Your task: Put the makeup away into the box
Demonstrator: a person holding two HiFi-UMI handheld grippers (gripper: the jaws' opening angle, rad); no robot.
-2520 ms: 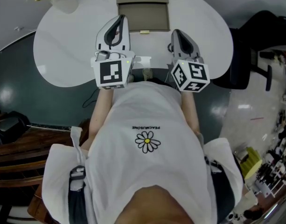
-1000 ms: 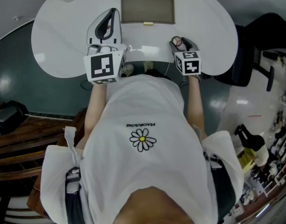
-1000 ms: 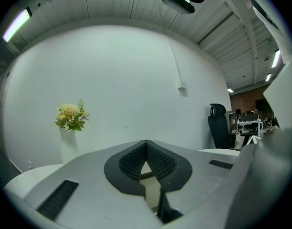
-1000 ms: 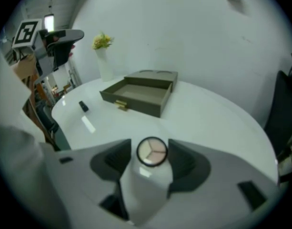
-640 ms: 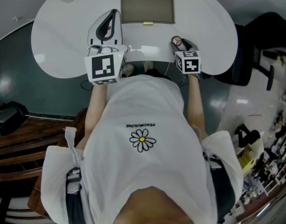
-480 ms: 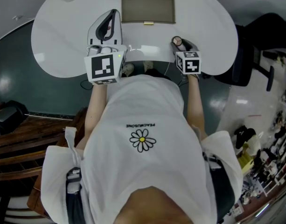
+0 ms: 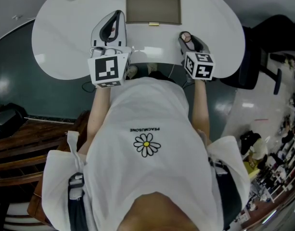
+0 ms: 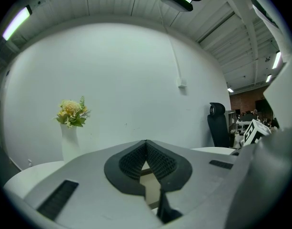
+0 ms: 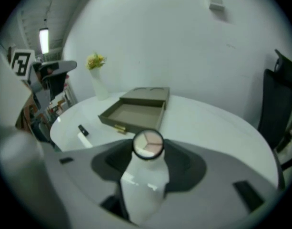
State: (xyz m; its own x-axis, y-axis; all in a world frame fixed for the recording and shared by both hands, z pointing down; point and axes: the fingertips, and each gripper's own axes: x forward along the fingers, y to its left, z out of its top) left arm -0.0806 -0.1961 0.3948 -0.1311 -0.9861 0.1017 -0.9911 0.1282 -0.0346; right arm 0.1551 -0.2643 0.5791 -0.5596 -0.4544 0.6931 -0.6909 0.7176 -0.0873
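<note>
While the person leans over a round white table (image 7: 65,42), the head view shows an open olive box (image 7: 153,7) at the table's far side. Just left of the box hangs the left gripper (image 7: 119,14). To the box's right and nearer the person, the right gripper (image 7: 189,41) pinches a white makeup container (image 7: 185,36) with a round three-shade top, not yet in the box.

Left gripper view: the jaws are pressed together on nothing. A vase of flowers (image 8: 70,128) stands far left of the box.

Right gripper view: the container lies along the jaws, its top aimed at the box, whose tray looks bare. A small black item (image 9: 82,130) and a white one (image 9: 85,140) lie left of the box's front.

The container looks smooth, so it may slip or tilt in the grip. Carried too low, it could strike the box's front wall and clasp. Bare table lies between container and box, and the folded-back lid bounds the far side.
</note>
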